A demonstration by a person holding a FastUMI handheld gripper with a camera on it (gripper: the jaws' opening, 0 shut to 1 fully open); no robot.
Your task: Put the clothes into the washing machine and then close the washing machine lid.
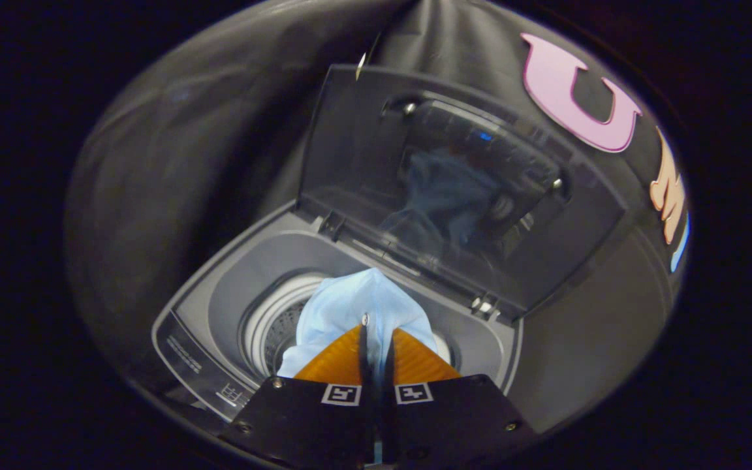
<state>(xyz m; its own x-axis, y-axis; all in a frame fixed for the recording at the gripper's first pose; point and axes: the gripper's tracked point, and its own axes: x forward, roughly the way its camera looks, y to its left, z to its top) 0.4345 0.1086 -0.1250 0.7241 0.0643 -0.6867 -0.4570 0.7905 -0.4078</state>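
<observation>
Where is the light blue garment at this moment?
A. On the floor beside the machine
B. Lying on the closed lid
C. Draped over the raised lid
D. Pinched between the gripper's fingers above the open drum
D: the gripper is shut on the light blue garment, which hangs over the drum with the lid raised behind.

Gripper [376,329] fingers pinched nearly together on light-blue cloth [350,307], fabric caught betw. them. Cloth hangs over drum opening [271,326] of top-load washing machine [219,287]. Lid [363,163] up, tilted back vs. booth wall (cloth's reflection visible in its window).
</observation>
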